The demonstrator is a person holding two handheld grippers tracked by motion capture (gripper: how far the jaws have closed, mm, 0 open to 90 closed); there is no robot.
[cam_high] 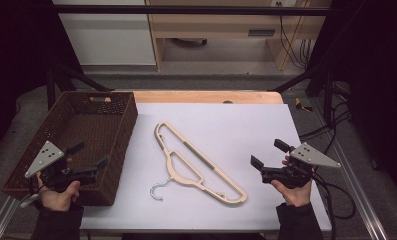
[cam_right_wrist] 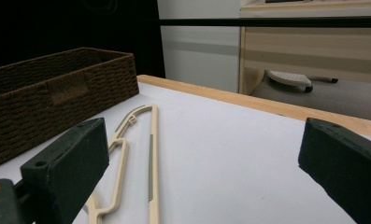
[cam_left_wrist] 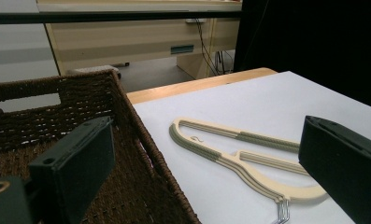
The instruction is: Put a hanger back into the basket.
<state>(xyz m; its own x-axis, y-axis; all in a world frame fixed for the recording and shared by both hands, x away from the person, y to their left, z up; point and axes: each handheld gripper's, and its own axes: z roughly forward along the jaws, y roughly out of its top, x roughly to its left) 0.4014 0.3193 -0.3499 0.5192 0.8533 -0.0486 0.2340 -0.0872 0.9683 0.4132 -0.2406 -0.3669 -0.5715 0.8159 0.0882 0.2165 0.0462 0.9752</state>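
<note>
The cream hanger (cam_high: 198,164) lies flat near the middle of the white surface (cam_high: 246,130), its metal hook (cam_high: 158,190) toward the near edge. The woven basket (cam_high: 117,140) sits at the left edge. The left tool (cam_high: 92,156) hovers released over the basket's near right corner. The right tool (cam_high: 269,154) hovers released near the right edge, apart from the hanger.

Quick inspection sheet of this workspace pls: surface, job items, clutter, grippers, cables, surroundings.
Surface: white sheet over a wooden table.
Job's things: cream hanger flat mid-sheet, metal hook toward the person; brown woven basket at the left edge, nothing seen inside.
Clutter: nothing seen.
Grippers: left gripper open, above the basket; right gripper open, right of the hanger; neither touches anything.
Cables: black cable trails from the right gripper.
Surroundings: dark frame, pale cabinets behind.
</note>
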